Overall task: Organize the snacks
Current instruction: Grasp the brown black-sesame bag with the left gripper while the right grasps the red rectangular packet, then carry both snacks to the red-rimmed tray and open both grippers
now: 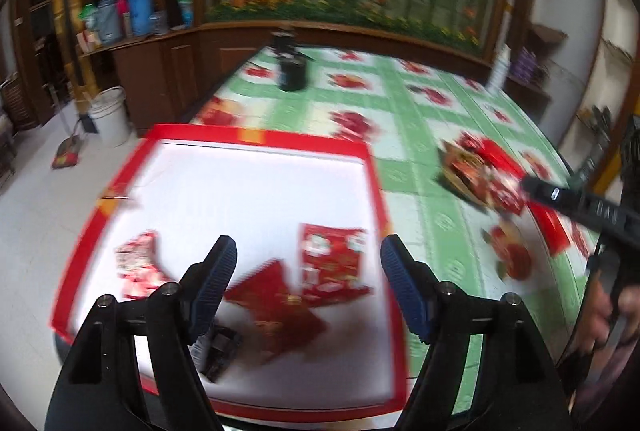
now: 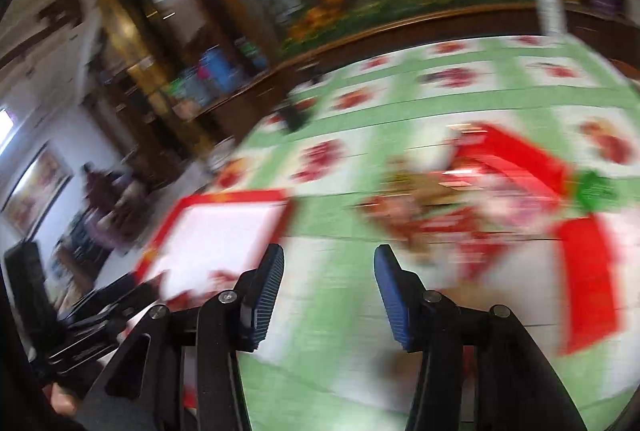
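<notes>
Red-rimmed tray w/ a white floor sits on the green-and-white flowered tablecloth, filling the left wrist view's centre. Left gripper hangs over it, jaws spread wide, nothing between them; blue ribbed pads face each other across bare air. Beneath, on the tray floor: a red snack packet lying flat at about 1 o'clock from the gripper's gap, a darker red packet tilted cornerwise just under the gap, a pink-white packet at 9 o'clock near the tray's left rim, and a small dark item at 7 o'clock, too blurred to name.

At 3 o'clock in that view, off the tray, a heap of loose snacks lies on the cloth, w/ the right gripper's black finger reaching in beside it. A black cylinder stands at 12 o'clock, well apart.

Right wrist view is heavily smeared. Right gripper is parted, approx. half spread, empty, over bare cloth. Snack heap shows at 1 o'clock, a red box behind it; tray corner at 10 o'clock.
</notes>
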